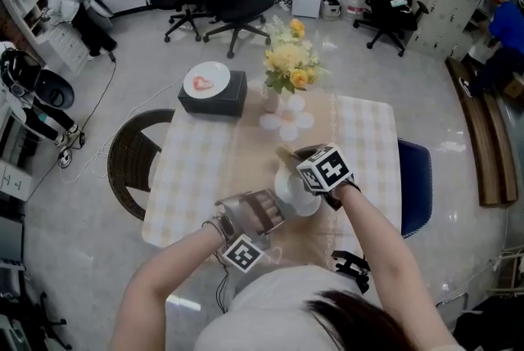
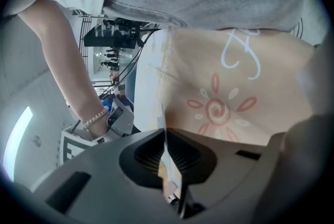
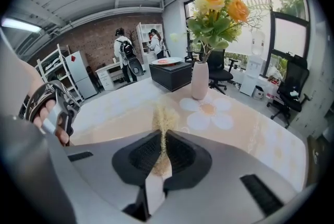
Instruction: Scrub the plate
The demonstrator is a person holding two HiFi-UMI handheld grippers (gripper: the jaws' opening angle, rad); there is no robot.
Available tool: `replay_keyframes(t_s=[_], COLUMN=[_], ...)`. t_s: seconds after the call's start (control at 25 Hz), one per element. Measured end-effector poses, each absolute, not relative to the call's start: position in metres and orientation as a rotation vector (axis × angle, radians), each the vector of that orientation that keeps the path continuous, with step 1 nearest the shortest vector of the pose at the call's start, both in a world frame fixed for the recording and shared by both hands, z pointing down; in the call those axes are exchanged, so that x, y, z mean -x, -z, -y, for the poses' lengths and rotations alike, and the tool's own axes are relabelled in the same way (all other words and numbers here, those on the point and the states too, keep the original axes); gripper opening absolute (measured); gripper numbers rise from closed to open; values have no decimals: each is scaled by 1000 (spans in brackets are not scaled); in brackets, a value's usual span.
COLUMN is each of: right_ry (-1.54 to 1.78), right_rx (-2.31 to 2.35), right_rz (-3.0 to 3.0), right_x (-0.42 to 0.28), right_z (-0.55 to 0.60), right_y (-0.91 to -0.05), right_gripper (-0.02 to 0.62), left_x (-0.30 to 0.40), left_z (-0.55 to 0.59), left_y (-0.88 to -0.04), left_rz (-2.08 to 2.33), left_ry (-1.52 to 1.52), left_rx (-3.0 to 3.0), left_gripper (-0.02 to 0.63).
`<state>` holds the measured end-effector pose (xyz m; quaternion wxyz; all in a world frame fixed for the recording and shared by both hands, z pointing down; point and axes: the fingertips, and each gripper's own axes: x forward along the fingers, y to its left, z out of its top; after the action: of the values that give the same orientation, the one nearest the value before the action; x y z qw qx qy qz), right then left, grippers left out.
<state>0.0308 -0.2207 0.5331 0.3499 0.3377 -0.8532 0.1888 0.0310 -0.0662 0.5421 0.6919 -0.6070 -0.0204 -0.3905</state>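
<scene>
Left gripper (image 1: 275,209) and right gripper (image 1: 301,155) low over the near half of a table (image 1: 368,153), with checked cloth (image 1: 192,165) at either side and a beige runner (image 1: 260,149) down the middle. At the far left corner, a black box (image 1: 214,98) with a second plate (image 1: 207,80), marked in red, lying on top. Just beside the box, on the runner, a pale vase (image 3: 199,79) holding yellow and orange flowers (image 3: 219,6) among green sprigs. Flat on the runner between vase and grippers, a white flower-shaped mat (image 1: 286,123). Nearer the person, the white plate (image 1: 293,194), set between the two grippers, with the left jaws pressed tight on its thin rim at the side toward the person. Right jaws likewise pressed together, pinching a brush (image 3: 165,116) by its white stem, straw-coloured bristles standing out beyond the jaw tips. In the head view, the brush above the plate's far edge, contact between bristles and plate not clear. Black-and-white square markers on each gripper's cube. Pink sun motif (image 2: 215,109) printed on beige cloth in the left gripper view, a white looped stroke above it, not readable as lettering.
</scene>
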Motion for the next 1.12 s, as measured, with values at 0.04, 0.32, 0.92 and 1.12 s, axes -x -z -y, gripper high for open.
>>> replay_keyframes(t_s=[0.04,0.32,0.92,1.12], right_ry=[-494,-569,-678,-688], right_rx=[-884,-940,-988,-976], right_rz=[2206,2159,2031,2018], right_x=[-33,-51,-99,-108], right_z=[222,227,208,195], right_y=[-535,-550,-578,-581], right_gripper=[34,34,34,34], left_x=[-31,-31,-32,-32], left_z=[66,68,71,74], left_y=[-542,-541,-536,-535], left_rz=[45,41,5,-27], left_ry=[873,876,884,894], left_rx=[1356,1353,1388,1413], left_gripper=[18,18,18,17])
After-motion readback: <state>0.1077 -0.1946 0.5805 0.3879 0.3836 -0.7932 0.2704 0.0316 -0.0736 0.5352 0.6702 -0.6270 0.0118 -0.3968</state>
